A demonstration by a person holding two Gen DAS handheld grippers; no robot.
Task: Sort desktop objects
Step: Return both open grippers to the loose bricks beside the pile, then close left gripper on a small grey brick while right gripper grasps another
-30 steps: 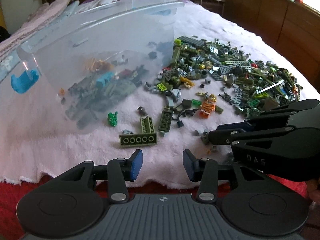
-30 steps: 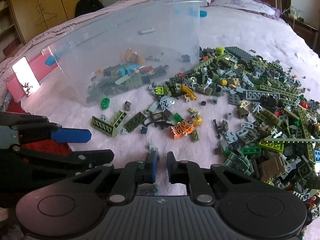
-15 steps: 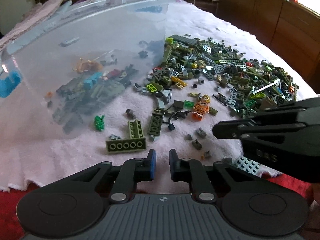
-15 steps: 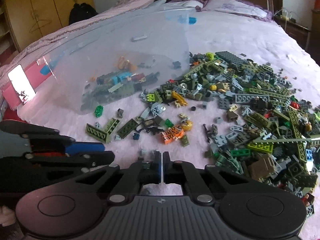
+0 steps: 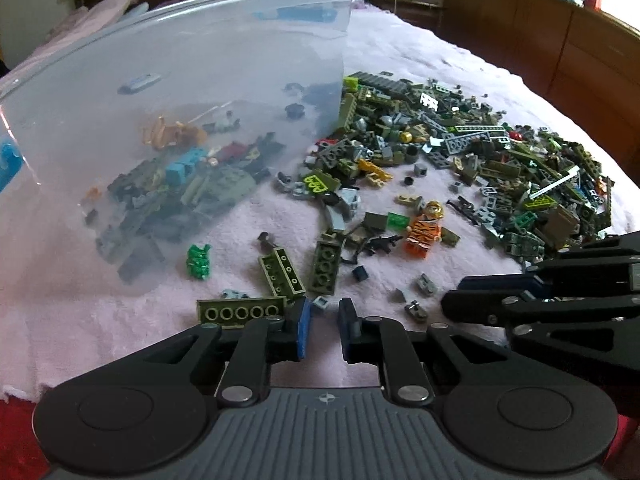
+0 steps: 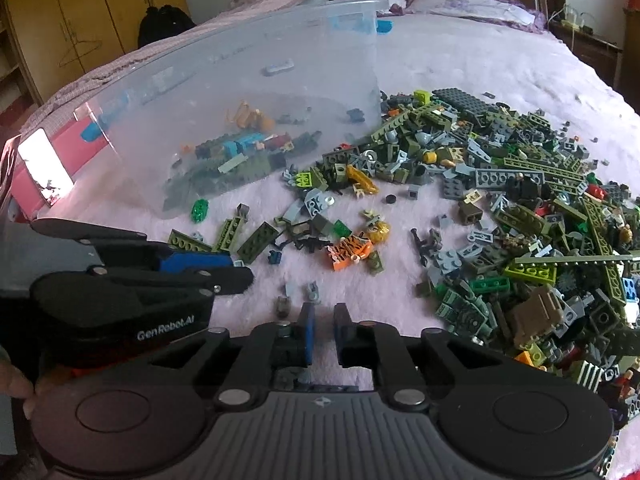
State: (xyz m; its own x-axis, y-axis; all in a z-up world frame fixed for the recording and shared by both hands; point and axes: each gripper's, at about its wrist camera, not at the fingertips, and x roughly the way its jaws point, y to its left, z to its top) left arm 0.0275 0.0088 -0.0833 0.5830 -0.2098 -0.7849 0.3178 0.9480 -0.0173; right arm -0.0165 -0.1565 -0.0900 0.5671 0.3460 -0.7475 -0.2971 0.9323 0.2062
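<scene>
A big pile of small building bricks (image 5: 480,160) (image 6: 520,220), mostly olive and grey, lies on a pink blanket (image 5: 100,320). A clear plastic bin (image 5: 180,100) (image 6: 240,92) stands at the left with several bricks inside. Loose pieces lie near me: an olive plate with holes (image 5: 240,312), a green piece (image 5: 199,261), an orange tiger figure (image 5: 424,232) (image 6: 350,250). My left gripper (image 5: 323,330) is open a narrow gap and empty, low over the blanket's near edge. My right gripper (image 6: 323,330) is open a narrow gap and empty, beside small grey pieces (image 6: 312,292).
Each gripper shows in the other's view: the right one (image 5: 540,304) at right, the left one (image 6: 160,272) at left. Wooden cabinets (image 5: 560,40) stand beyond the bed at right, yellow wardrobes (image 6: 80,20) at left. A pillow (image 6: 460,0) lies far back.
Both grippers moved forward over the blanket toward the loose bricks. The left jaws narrowed from wide open. The right jaws closed, then parted slightly.
</scene>
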